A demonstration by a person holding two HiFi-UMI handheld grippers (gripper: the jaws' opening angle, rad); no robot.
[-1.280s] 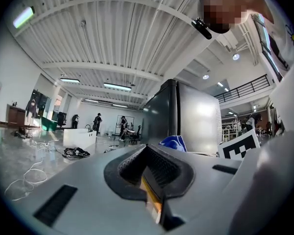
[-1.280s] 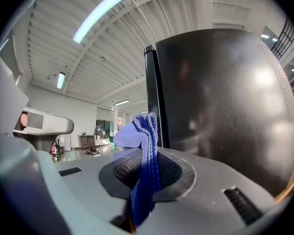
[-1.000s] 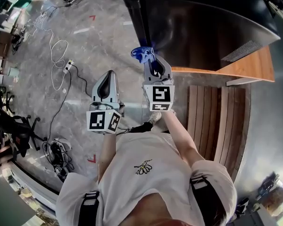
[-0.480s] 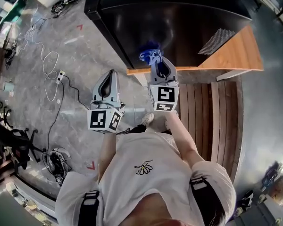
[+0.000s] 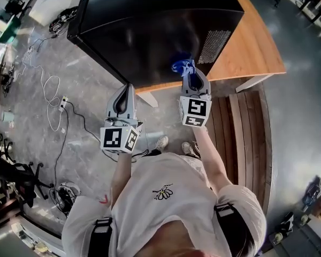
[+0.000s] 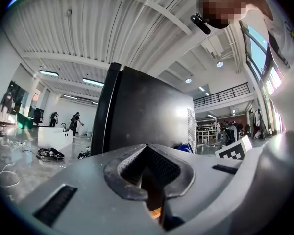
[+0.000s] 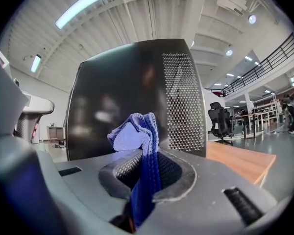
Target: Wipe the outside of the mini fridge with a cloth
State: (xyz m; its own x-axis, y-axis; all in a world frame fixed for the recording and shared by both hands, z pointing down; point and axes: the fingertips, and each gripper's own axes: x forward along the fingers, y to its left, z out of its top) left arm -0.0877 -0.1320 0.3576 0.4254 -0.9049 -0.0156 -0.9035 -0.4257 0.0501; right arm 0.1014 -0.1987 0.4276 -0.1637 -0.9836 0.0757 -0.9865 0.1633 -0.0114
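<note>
Here, one black mini fridge [image 5: 150, 25] stands on a single wooden worktop [image 5: 251, 42], and two tools face it. The left hand-held gripper [image 5: 127, 88] has its jaws pressed together with nothing between them, and hangs near the fridge's lower edge. The right hand-held gripper [image 5: 189, 74] is clamped on one blue cloth [image 5: 183, 66]. The cloth's bunched end lies by the fridge's side, just beside its one perforated vent panel [image 5: 213, 46]. Whether cloth and fridge touch cannot be told.

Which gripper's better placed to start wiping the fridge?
Right: the right gripper is shut on the blue cloth, close to the mini fridge side. The left gripper is shut on nothing.
</note>
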